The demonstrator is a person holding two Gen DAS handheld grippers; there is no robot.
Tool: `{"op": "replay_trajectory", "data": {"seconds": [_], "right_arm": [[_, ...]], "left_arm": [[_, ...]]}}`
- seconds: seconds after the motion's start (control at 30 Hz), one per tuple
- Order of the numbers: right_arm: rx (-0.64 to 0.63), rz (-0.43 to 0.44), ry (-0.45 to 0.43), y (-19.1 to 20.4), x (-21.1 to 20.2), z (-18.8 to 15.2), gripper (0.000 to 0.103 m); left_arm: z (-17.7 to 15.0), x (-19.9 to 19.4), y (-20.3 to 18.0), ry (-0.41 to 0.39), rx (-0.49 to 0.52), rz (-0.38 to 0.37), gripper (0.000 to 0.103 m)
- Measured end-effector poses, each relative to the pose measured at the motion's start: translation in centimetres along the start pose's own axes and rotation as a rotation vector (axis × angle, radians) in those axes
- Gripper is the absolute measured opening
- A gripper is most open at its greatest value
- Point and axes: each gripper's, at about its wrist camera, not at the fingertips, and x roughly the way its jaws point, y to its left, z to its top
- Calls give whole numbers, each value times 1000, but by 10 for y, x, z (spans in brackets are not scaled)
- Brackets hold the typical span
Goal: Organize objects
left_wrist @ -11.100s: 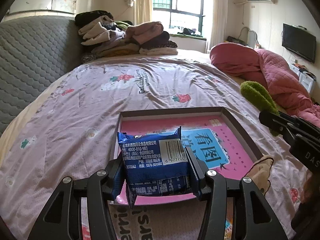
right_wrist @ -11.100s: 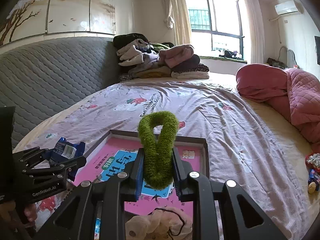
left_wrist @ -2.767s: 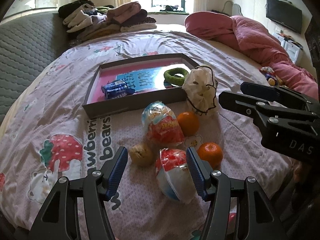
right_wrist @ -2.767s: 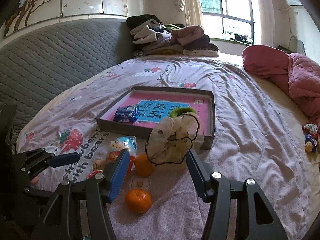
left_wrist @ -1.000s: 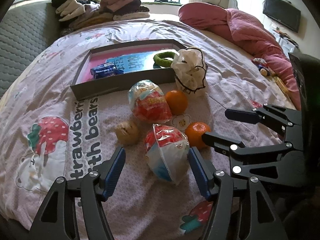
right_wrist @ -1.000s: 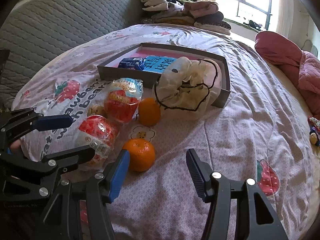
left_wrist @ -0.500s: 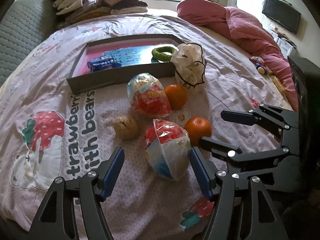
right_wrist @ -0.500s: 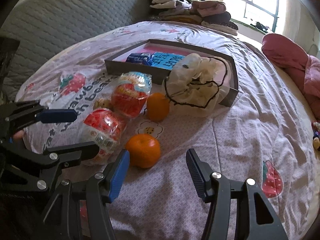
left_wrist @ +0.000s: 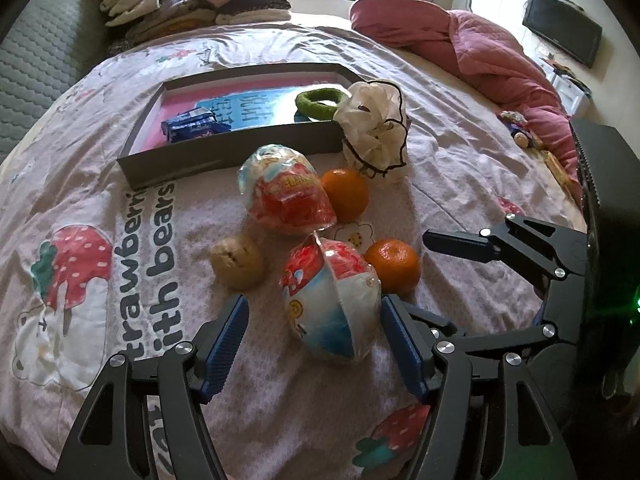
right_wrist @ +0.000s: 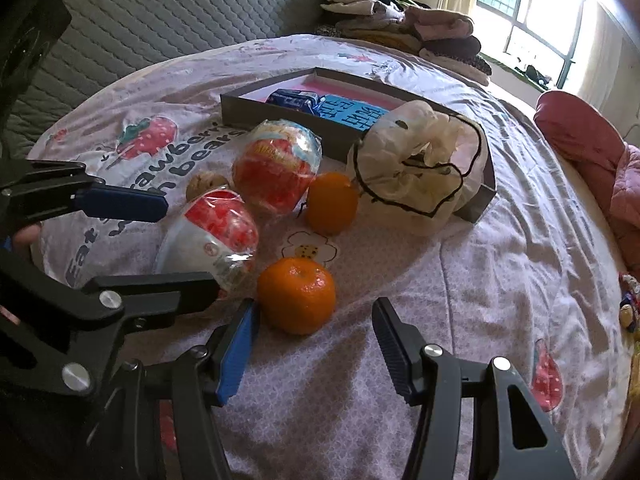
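My left gripper [left_wrist: 314, 346] is open around a red, white and blue snack bag [left_wrist: 332, 300] lying on the bed; the bag also shows in the right wrist view [right_wrist: 212, 236]. My right gripper [right_wrist: 314, 350] is open just short of an orange [right_wrist: 297, 294], which also shows in the left wrist view [left_wrist: 394, 266]. A second orange [left_wrist: 345, 194], a second snack bag [left_wrist: 286, 196], a beige bun [left_wrist: 237, 262] and a white drawstring pouch [left_wrist: 374, 136] lie nearby. The grey tray [left_wrist: 224, 160] holds a blue packet [left_wrist: 192, 128] and a green ring [left_wrist: 320, 100].
A pink quilt [left_wrist: 492, 56] is heaped at the right. Folded clothes [left_wrist: 192, 0] are stacked at the far end by the grey headboard [right_wrist: 160, 12]. Small toys [left_wrist: 520, 128] lie near the quilt.
Both grippers have moved down and forward. The left jaws now flank the near snack bag and the right jaws have closed in on the near orange. Both stay open.
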Motion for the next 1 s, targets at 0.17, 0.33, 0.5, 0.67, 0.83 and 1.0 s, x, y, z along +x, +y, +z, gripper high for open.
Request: {"op": "replay_trajectory", "data": {"seconds": [0.17, 0.33, 0.5, 0.67, 0.83, 1.0], "right_arm": [[-10, 7, -7, 3, 3, 0, 52], [-4, 40, -5, 2, 4, 1, 44], [-8, 49, -9, 3, 3, 1, 40], [12, 65, -14, 0, 2, 2, 40], [33, 74, -26, -4, -1, 3, 40], [64, 91, -54, -9, -7, 5, 40]], "left_arm": [[1, 7, -3, 3, 5, 15, 71], [2, 11, -1, 8, -6, 2, 60], [2, 12, 0, 8, -3, -7, 54], [2, 7, 0, -13, -2, -17, 54], [3, -6, -2, -45, 13, -9, 54], [5, -16, 0, -66, 15, 4, 54]]}}
